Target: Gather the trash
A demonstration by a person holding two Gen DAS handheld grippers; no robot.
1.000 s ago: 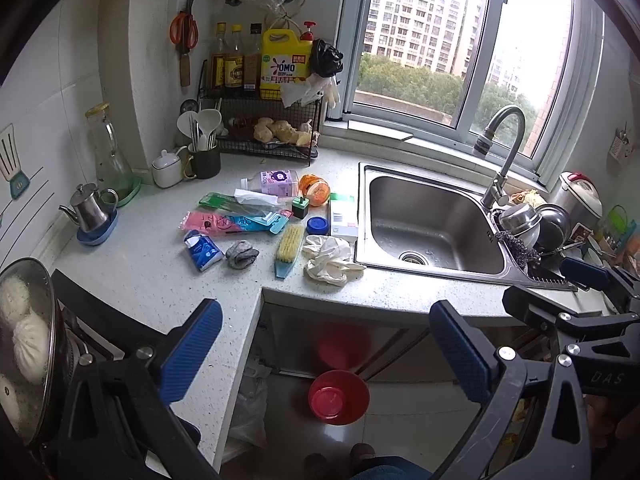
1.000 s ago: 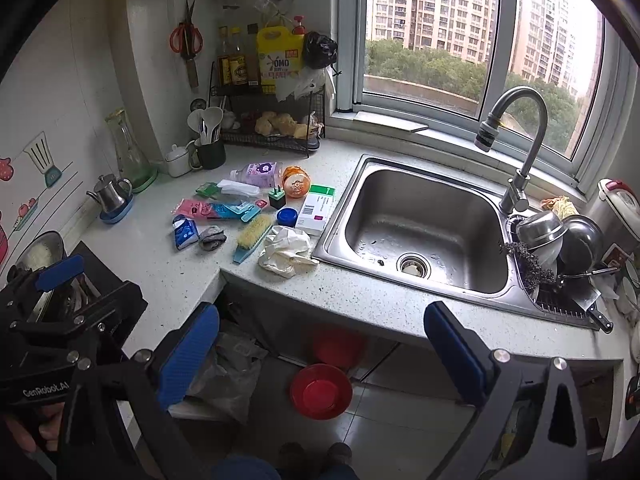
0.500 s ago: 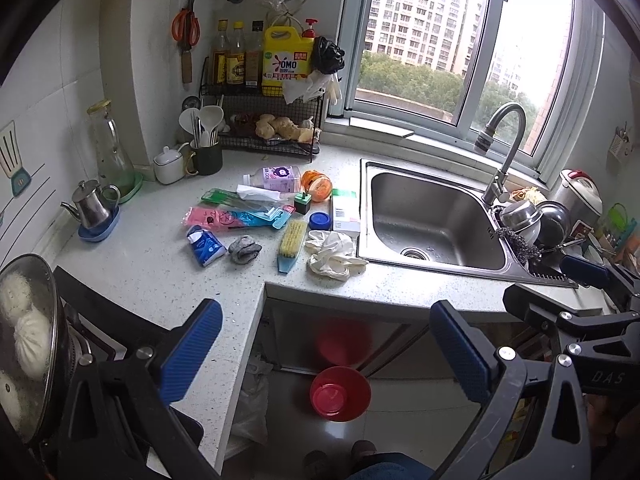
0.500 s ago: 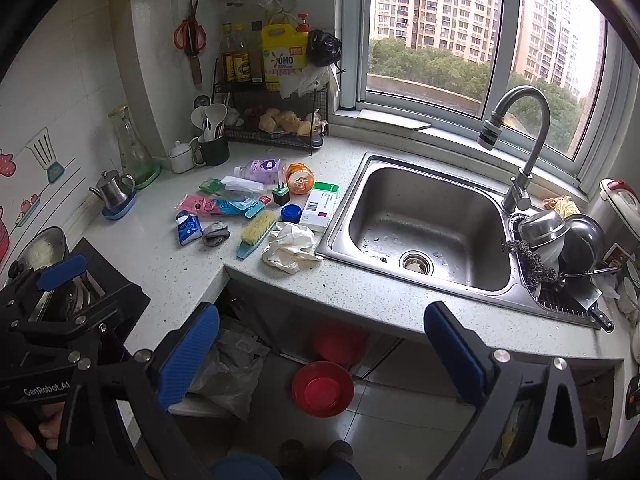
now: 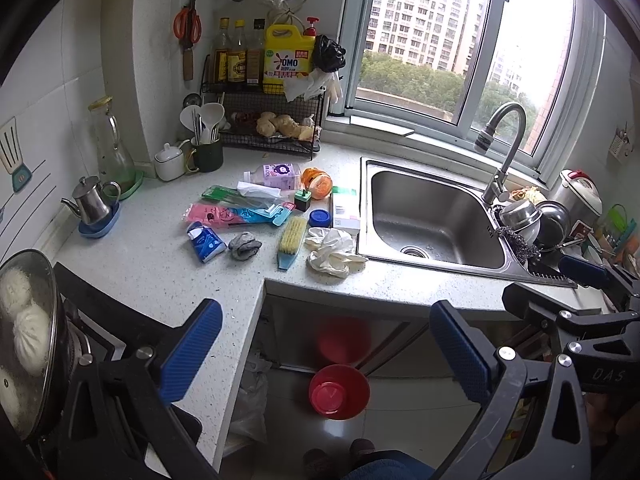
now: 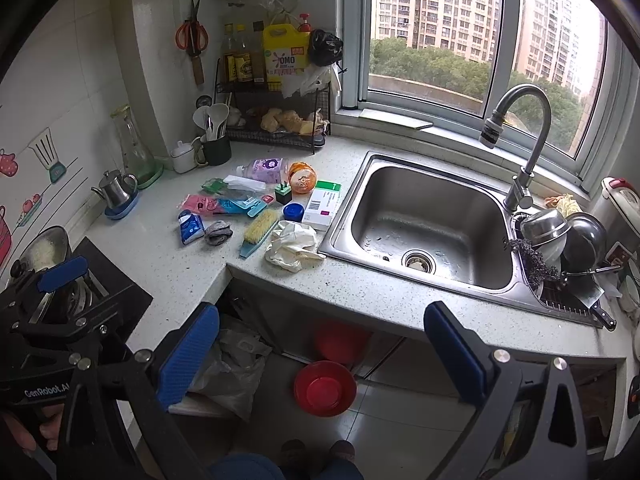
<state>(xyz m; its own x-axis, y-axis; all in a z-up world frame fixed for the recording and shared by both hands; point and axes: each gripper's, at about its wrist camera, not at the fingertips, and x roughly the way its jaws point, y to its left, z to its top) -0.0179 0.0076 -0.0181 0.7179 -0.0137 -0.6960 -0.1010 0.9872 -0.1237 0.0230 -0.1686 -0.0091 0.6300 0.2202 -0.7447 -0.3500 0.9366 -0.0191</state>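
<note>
The speckled white worktop (image 5: 152, 264) wraps an inside corner, with the steel sink (image 5: 434, 220) set into it under the window. Both claws hang in front of the worktop edge, above the floor and well apart from everything on it. The left claw (image 5: 326, 352) has its blue pads spread wide with nothing between them; the right claw (image 6: 322, 350) is likewise wide apart and empty.

On the floor below the worktop sits a red bowl (image 6: 325, 388), and left of it, under the corner, a grey plastic bag (image 6: 232, 368).

The trash lies in a loose cluster on the worktop left of the sink. Nearest the edge is a crumpled pale glove (image 5: 332, 250), just beside the sink rim. Left of it lies a yellow-bristled brush (image 5: 291, 242) with a blue handle, then a grey rag (image 5: 244, 245) and a blue tissue pack (image 5: 205, 242). Behind these lies a pink and blue wrapper (image 5: 236, 213), with a green packet (image 5: 224, 194) beyond it. A white box (image 5: 345, 210) lies along the sink's left rim, a blue cap (image 5: 320, 218) touching its left side. Further back are an orange jar (image 5: 317, 183) on its side, a lilac pouch (image 5: 276, 175) and a small dark plug (image 5: 303, 200).
</note>
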